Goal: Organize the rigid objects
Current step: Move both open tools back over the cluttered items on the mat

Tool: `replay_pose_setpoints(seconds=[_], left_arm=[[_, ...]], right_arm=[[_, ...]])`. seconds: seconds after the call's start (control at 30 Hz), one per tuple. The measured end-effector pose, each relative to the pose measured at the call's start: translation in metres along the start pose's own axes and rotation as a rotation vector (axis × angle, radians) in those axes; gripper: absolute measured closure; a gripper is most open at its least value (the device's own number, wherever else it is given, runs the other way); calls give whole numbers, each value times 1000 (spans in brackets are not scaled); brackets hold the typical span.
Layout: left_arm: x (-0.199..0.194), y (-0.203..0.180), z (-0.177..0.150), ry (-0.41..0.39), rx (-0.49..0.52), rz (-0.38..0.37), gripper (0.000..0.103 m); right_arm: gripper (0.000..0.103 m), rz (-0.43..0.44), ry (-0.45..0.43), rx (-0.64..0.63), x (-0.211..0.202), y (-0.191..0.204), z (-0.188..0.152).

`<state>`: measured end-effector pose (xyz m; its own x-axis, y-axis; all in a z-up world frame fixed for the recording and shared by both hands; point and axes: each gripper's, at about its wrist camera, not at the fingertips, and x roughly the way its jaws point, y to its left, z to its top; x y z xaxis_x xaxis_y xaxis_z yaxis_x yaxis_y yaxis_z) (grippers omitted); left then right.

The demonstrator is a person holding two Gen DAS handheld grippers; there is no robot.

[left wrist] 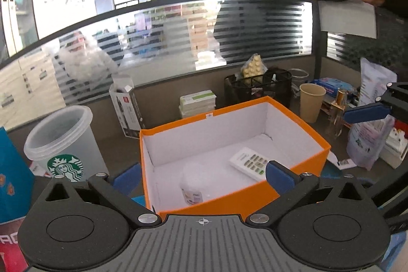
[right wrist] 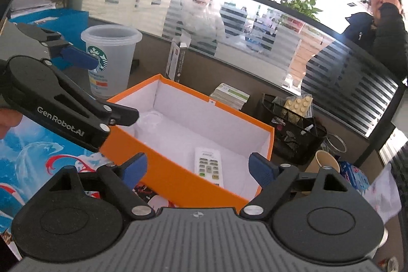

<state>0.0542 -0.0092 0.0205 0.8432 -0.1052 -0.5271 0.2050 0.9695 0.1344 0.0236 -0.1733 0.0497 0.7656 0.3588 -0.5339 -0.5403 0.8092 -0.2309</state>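
Remote control [left wrist: 251, 163] lies in our orange box [left wrist: 229, 203], with a white bottle [left wrist: 192, 185] at its eight o'clock. Both our left claw [left wrist: 202, 179] and right claw [right wrist: 197, 168] are spread wide and hold nothing. We should next reach slowly for one table thing.

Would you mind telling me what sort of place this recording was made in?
Most likely an open-plan office desk: a striped glass partition fences the desk, a black mesh desk organizer stands behind the orange box, and people stand beyond.

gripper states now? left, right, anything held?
Left gripper: open, nothing between the fingers, above the orange box.
Right gripper: open, holding nothing, above the same box.
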Motion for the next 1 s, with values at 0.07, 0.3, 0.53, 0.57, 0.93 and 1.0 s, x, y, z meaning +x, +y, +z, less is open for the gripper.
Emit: replay_pose_setpoints(seconds=[0.07,0.3,0.53,0.57,0.93,1.0], left_arm=[[-2,0,-15,-8,20,-25,0],[8,-5,-78,35,94,-147,0],[0,-14,-126,39,78,-89,0],[-1,-12,-128,45,57,-87,0],[-1,10,-139,91,-47,23,0],[4,21,-139,111,-85,55,0]], right_arm=[[14,14,-15,28,-4,0,-14],[14,2,10,141,-2,7,-88],[17,-20,-62,176,-17,27,-130],[17,5,-63,179,-16,27,-131],[32,248,12,206,21,56,-135],[32,309,33,209,28,69,-135]])
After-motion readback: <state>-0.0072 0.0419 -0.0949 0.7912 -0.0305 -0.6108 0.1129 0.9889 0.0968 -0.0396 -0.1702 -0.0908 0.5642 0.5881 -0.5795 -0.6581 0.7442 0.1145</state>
